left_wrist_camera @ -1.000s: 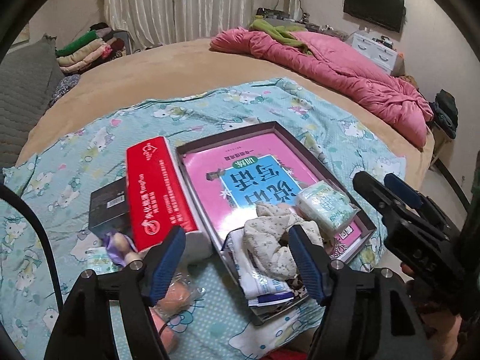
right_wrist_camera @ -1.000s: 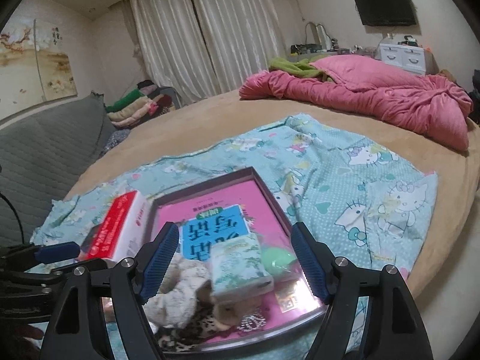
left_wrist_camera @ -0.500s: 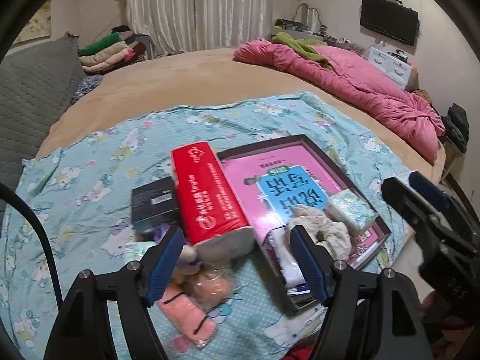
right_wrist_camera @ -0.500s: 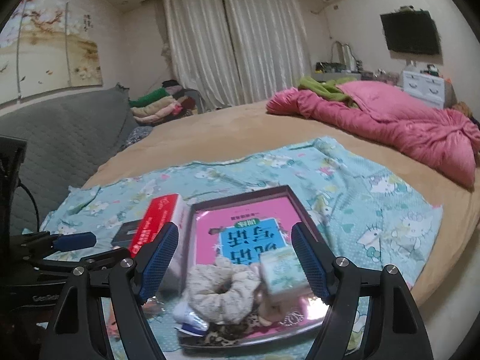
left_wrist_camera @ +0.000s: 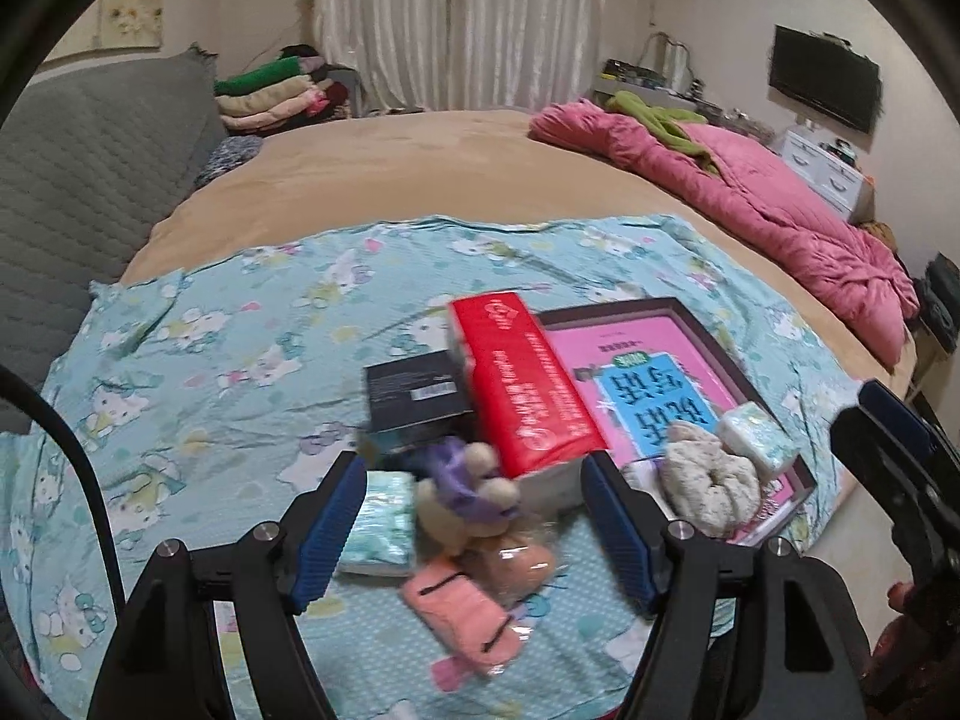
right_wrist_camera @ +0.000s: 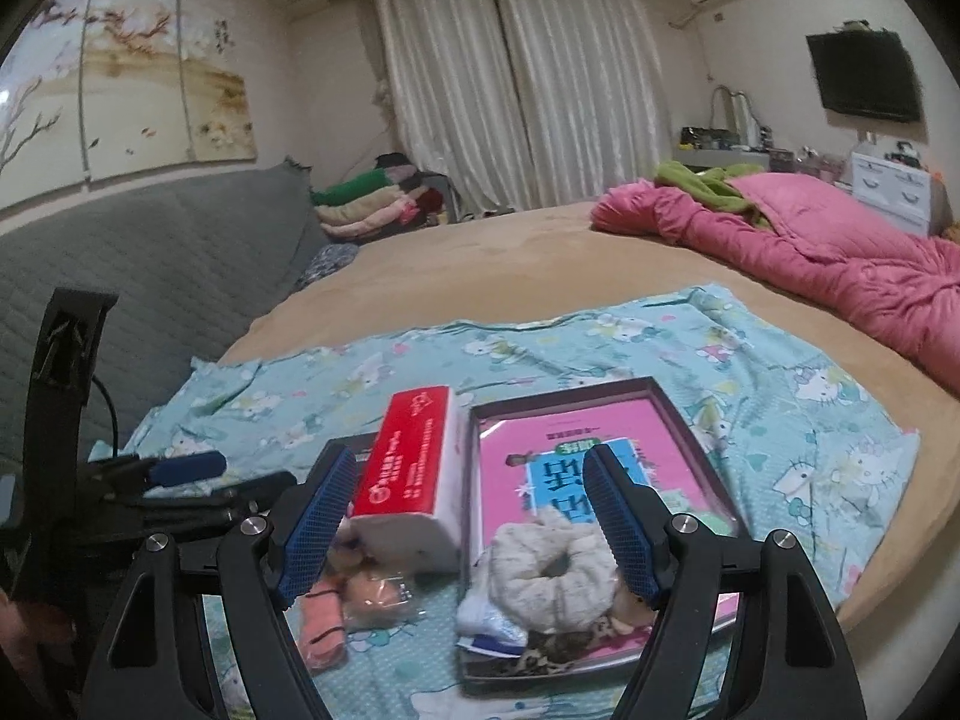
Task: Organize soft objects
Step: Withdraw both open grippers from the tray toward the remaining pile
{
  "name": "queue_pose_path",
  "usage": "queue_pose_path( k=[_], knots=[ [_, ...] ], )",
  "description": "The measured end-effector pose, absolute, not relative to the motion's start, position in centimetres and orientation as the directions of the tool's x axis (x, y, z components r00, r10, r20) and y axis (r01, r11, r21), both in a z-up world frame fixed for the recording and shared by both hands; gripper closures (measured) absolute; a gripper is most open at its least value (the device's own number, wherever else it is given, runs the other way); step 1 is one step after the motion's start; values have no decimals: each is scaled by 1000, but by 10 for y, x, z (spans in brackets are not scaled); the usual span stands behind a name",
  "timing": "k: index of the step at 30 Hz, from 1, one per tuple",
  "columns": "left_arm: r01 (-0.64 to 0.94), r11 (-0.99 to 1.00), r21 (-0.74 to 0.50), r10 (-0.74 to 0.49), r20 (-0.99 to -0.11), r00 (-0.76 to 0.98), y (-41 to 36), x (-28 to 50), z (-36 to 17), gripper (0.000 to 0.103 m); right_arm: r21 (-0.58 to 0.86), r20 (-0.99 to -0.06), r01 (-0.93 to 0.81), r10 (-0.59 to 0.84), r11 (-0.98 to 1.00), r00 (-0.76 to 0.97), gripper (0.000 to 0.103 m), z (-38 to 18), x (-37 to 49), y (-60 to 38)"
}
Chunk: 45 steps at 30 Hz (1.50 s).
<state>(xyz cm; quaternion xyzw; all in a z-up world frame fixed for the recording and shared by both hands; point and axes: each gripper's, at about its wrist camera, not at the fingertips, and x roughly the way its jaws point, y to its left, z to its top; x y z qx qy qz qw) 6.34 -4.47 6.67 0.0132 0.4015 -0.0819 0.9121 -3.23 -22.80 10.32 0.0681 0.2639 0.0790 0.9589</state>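
Observation:
On a cartoon-print blue cloth (left_wrist_camera: 228, 372) lies a dark-rimmed tray (left_wrist_camera: 699, 315) lined with a pink book. A cream scrunchie (left_wrist_camera: 711, 489) (right_wrist_camera: 555, 570) and a small tissue pack (left_wrist_camera: 759, 438) rest in the tray's near end. Left of the tray stands a red tissue box (left_wrist_camera: 522, 384) (right_wrist_camera: 414, 468). In front of it lie a small plush toy (left_wrist_camera: 468, 492), a pink pouch (left_wrist_camera: 462, 612) (right_wrist_camera: 321, 615) and a blue-white pack (left_wrist_camera: 378, 528). My left gripper (left_wrist_camera: 474, 528) hangs open above the plush toy, holding nothing. My right gripper (right_wrist_camera: 465, 531) is open and empty over the tray's left edge.
A black box (left_wrist_camera: 417, 399) sits behind the plush toy. A pink quilt (right_wrist_camera: 810, 252) lies across the far right of the tan bed (left_wrist_camera: 420, 180). Folded clothes (right_wrist_camera: 372, 204) are stacked by the curtains, a grey padded headboard (right_wrist_camera: 150, 264) at left.
Both grippers have pulled back and risen, so more of the room shows. The left view swung from the tray to the items left of it. Nothing was picked up.

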Motion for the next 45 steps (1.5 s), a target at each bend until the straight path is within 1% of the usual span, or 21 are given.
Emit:
queue_pose_path(
  k=[8, 19, 29, 45],
  knots=[
    [80, 995, -54, -93, -742, 663, -3, 63, 63, 30, 154, -512, -149, 208, 977, 834, 24, 102, -34, -212],
    [20, 997, -72, -69, -766, 639, 29, 64, 44, 30, 128, -559, -222, 255, 967, 789, 24, 90, -33, -181],
    [-1, 998, -68, -54, -800, 598, 42, 69, 10, 30, 94, -633, -306, 294, 948, 717, 24, 57, -29, -146],
    [14, 995, -97, -89, -829, 553, 45, 81, -24, 30, 39, -721, -392, 297, 919, 626, 24, 8, -21, -111]
  ],
)
